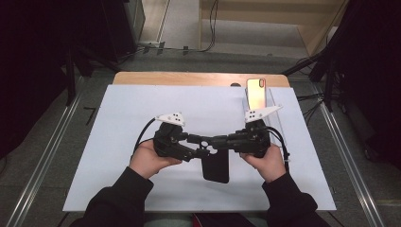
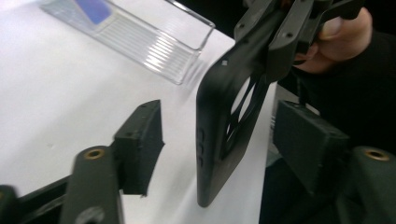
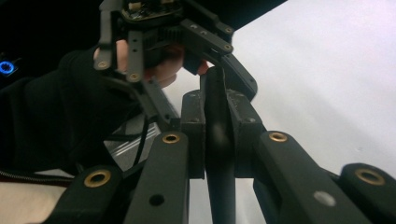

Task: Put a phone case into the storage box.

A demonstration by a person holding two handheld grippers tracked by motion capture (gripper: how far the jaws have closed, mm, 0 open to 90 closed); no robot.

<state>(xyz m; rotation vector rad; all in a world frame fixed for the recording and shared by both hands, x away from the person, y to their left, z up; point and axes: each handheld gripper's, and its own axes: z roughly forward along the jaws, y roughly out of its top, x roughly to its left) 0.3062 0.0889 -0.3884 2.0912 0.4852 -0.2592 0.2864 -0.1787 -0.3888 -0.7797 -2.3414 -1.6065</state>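
Note:
A black phone case [image 1: 216,166] hangs over the white table sheet, held by its upper edge. My right gripper [image 1: 218,141] comes in from the right and is shut on it; in the right gripper view both pads [image 3: 193,135] press flat on the thin case [image 3: 217,154]. My left gripper [image 1: 201,143] reaches in from the left. In the left gripper view the case [image 2: 219,116] stands edge-on between the two pads [image 2: 140,140], with a gap on each side, so this gripper [image 2: 219,144] is open around it. The right gripper's fingers [image 2: 280,42] clamp the case's top.
A phone with a gold back [image 1: 256,92] stands upright in a clear plastic stand [image 2: 140,42] at the table's far right. The white sheet [image 1: 118,142] covers a wooden table [image 1: 189,78]. Metal rails run along both sides.

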